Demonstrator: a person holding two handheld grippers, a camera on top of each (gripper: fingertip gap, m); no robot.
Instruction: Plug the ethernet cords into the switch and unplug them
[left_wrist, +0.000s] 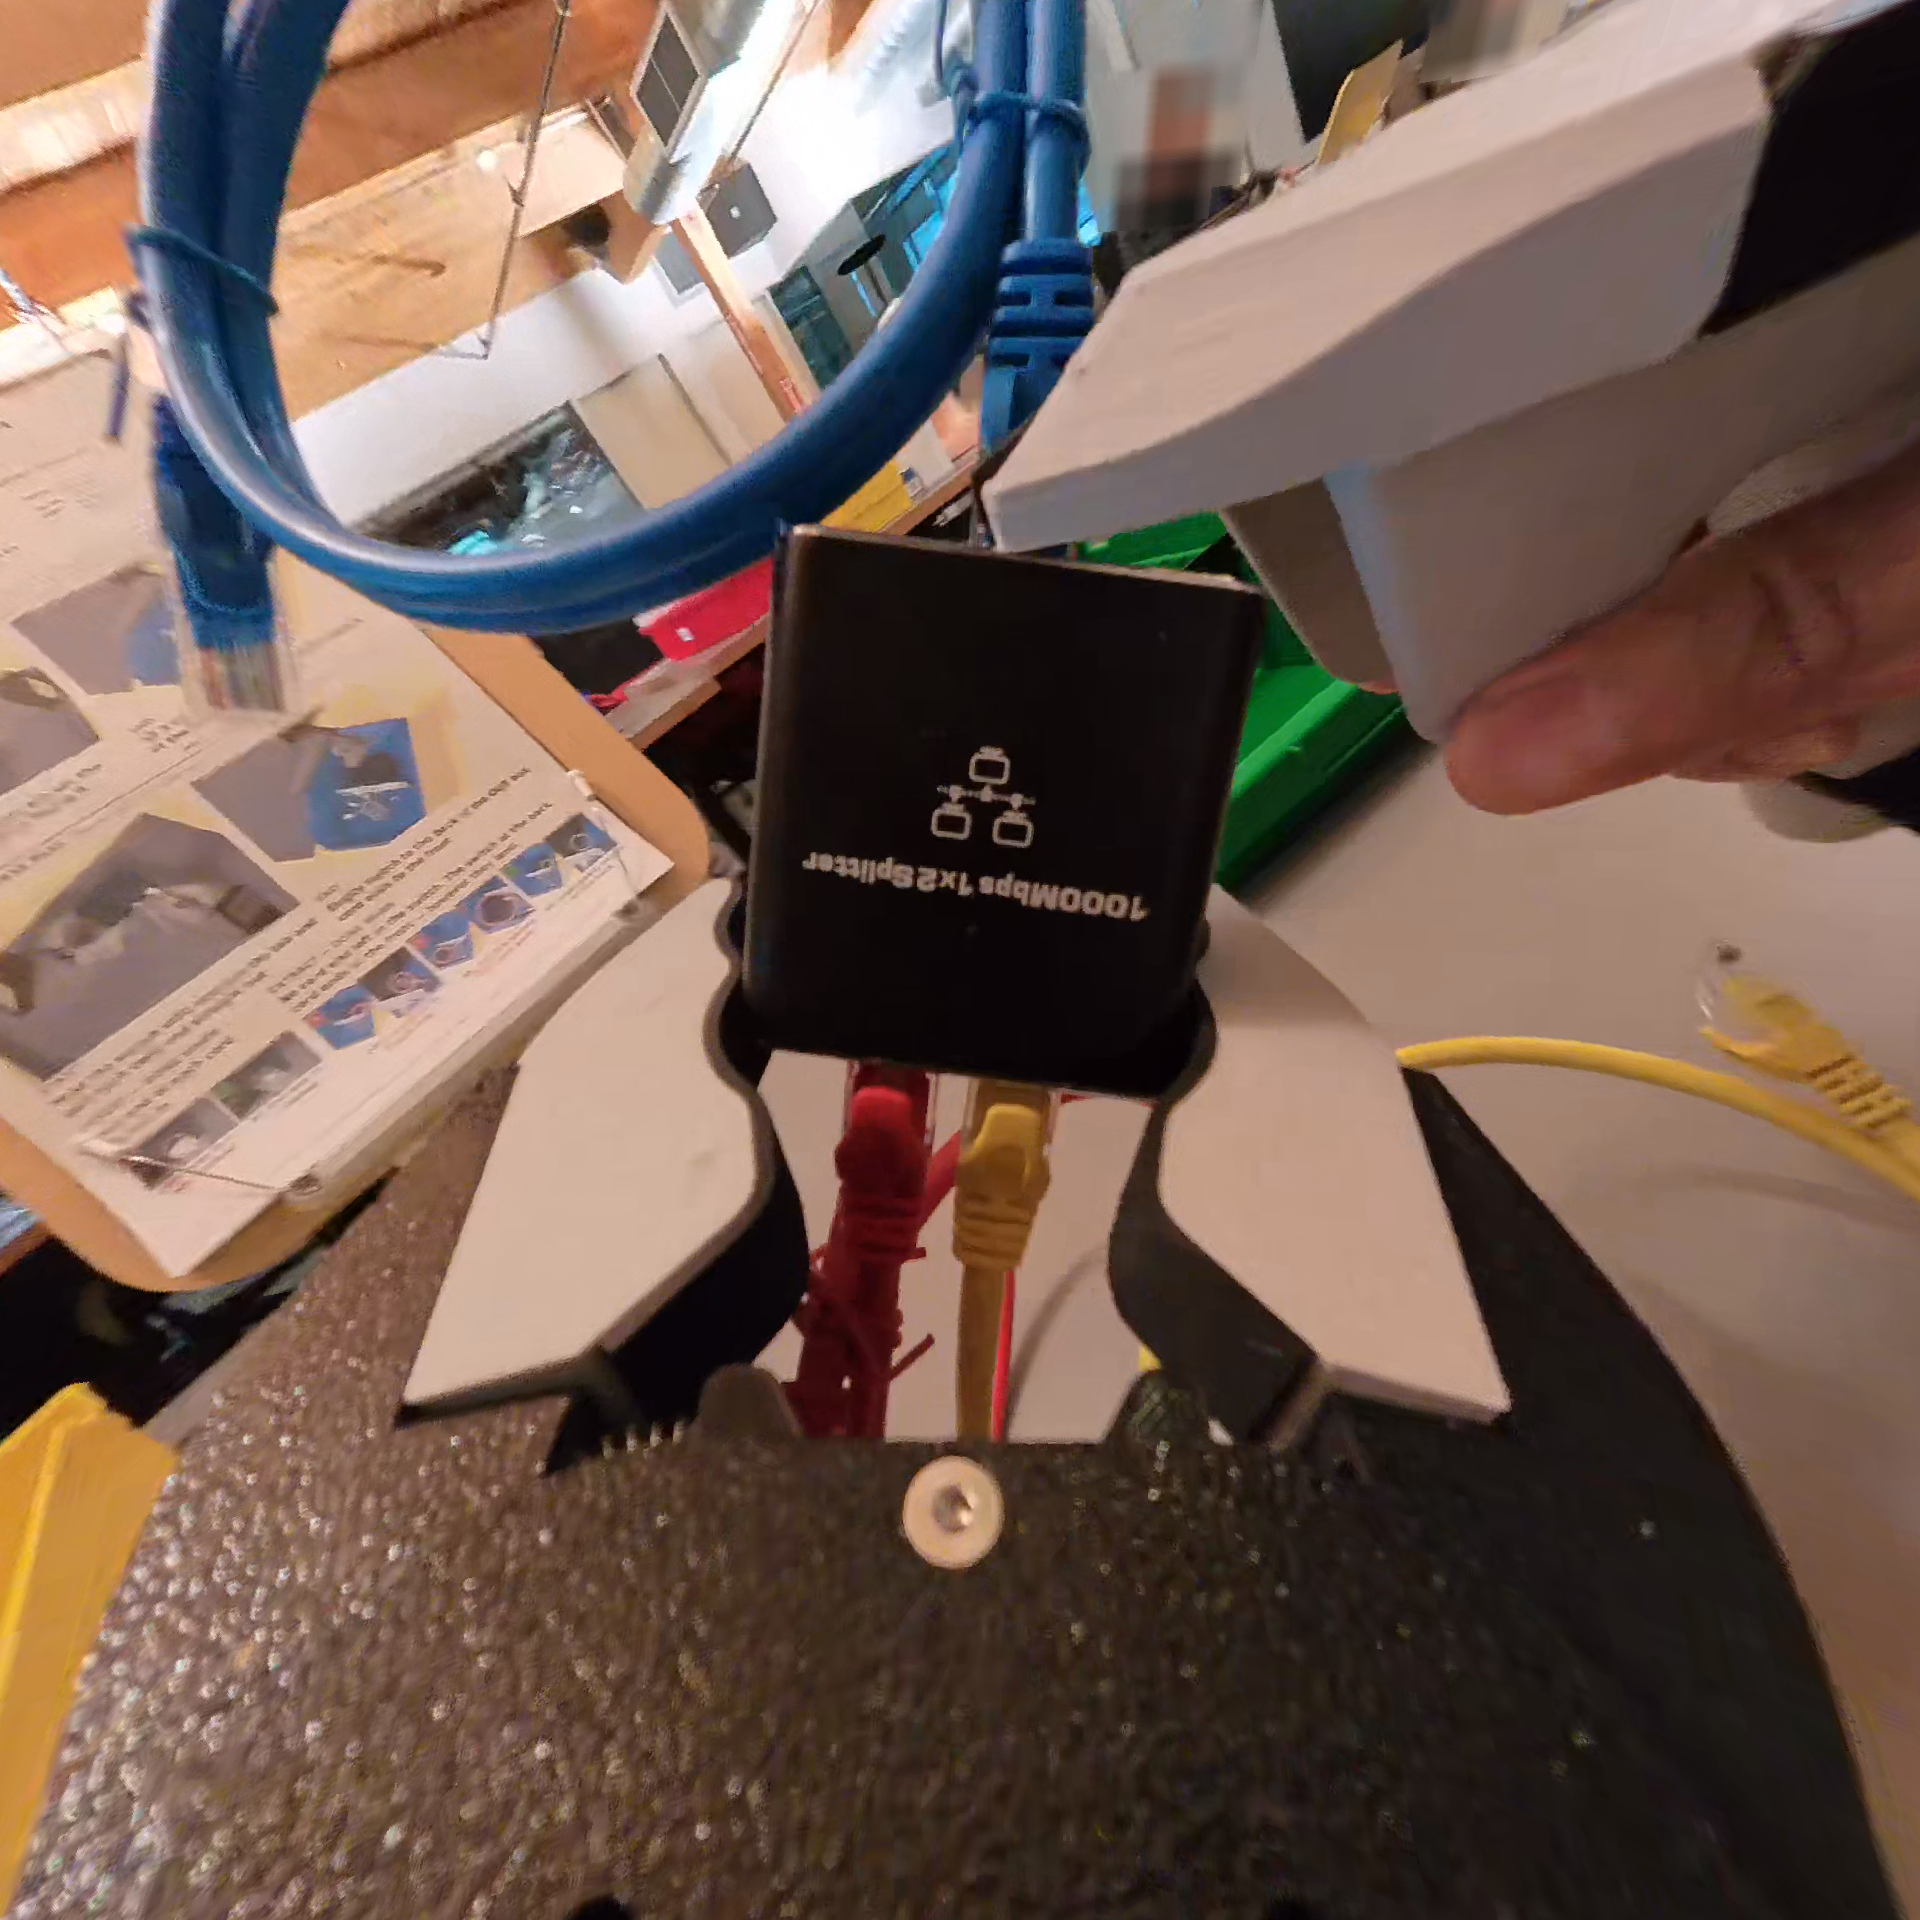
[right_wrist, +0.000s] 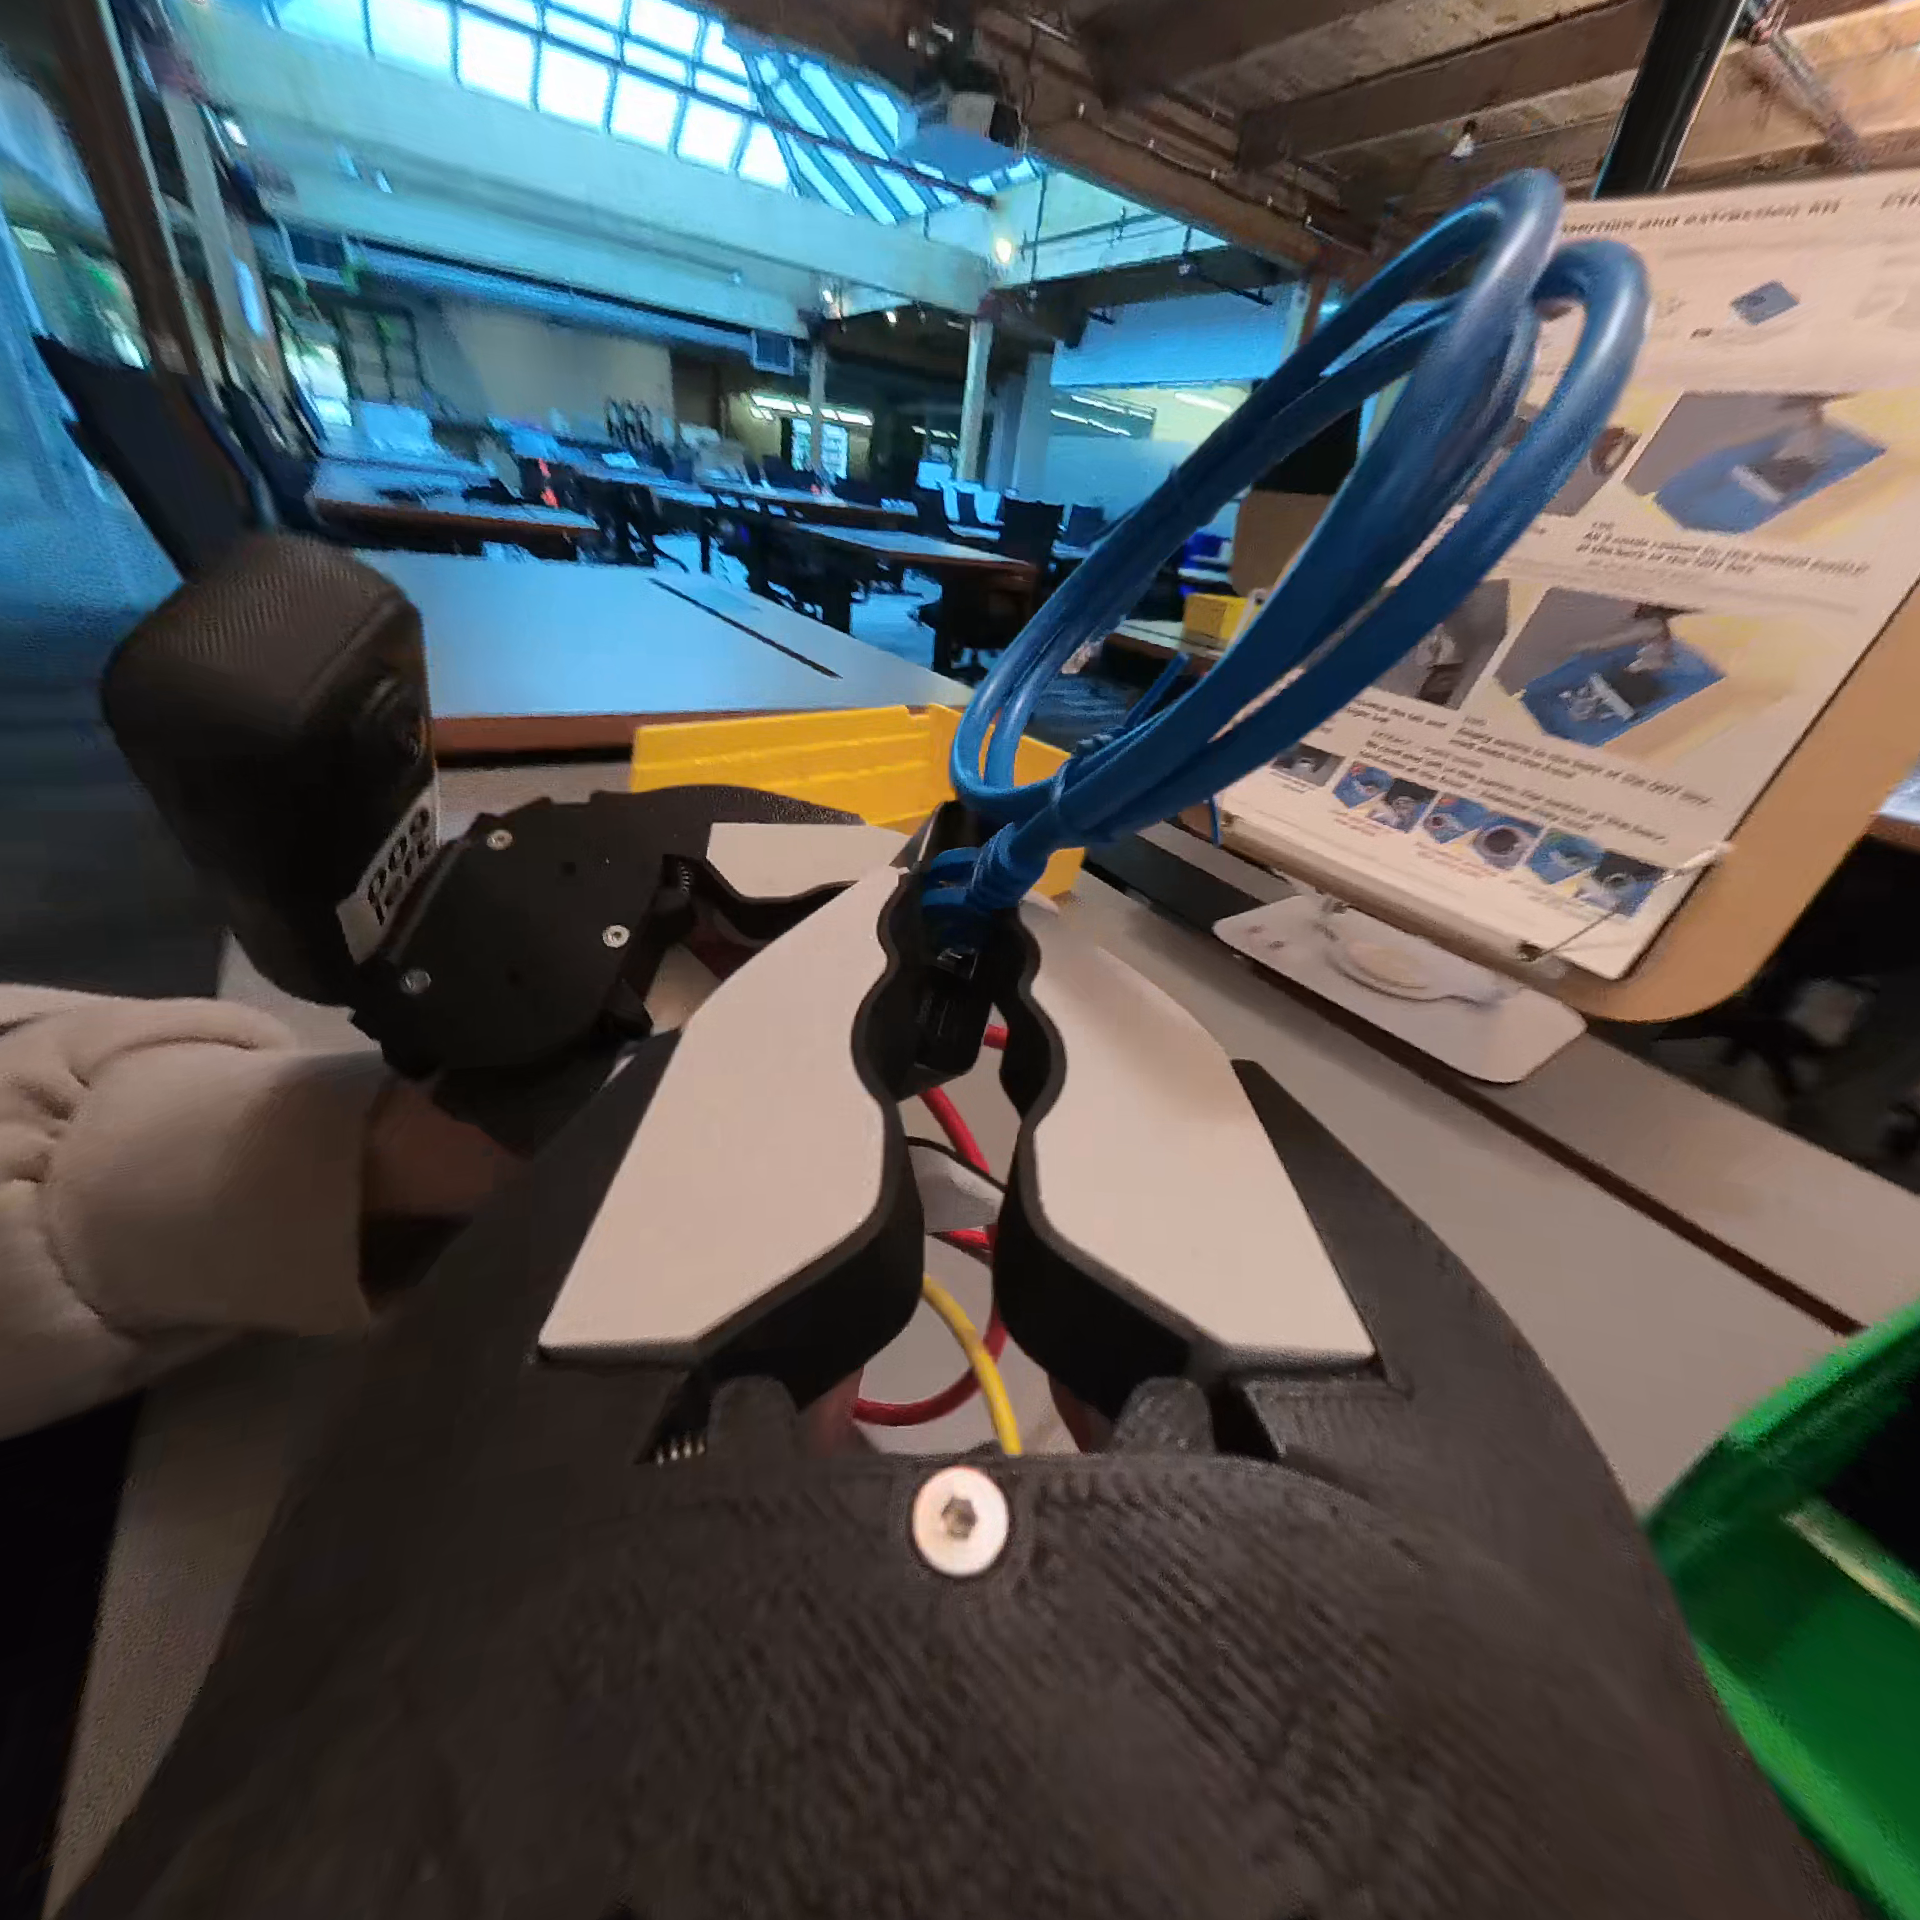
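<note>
Black and boxy, the switch (left_wrist: 997, 790) is sitting clamped between the fingertips of the left gripper (left_wrist: 966, 997), lifted above the grey table (left_wrist: 1558, 935). Its top face is carrying white printed lettering and a small network diagram, upside down in the left wrist view. Two cords are sitting plugged into its near end: a red cord (left_wrist: 878, 1174) on the left and a yellow cord (left_wrist: 997, 1184) beside it, both running back between the left gripper's grey fingers (left_wrist: 613, 1164). The yellow cord's other plug (left_wrist: 1797, 1049) is lying loose on the table to the right.

At the switch's far end, the right gripper (right_wrist: 951, 935) is squeezing the boot of the blue cord (right_wrist: 987, 873), right at the port; whether the plug is fully seated cannot be told. The rest of that blue cord is looping upward in a tied coil (right_wrist: 1320, 540), and its free plug (left_wrist: 234, 644) is dangling at the left of the left wrist view. A person's thumb (left_wrist: 1621, 717) is pressing on the right gripper's grey handle.

A printed instruction sheet (right_wrist: 1621, 623) with photographs and text is leaning on a wooden stand behind the table. A yellow bin (right_wrist: 810, 758) is sitting behind the grippers, and a green bin (right_wrist: 1808, 1590) is showing at the right edge. A beige sleeve (right_wrist: 156, 1164) is covering the arm holding the left gripper.
</note>
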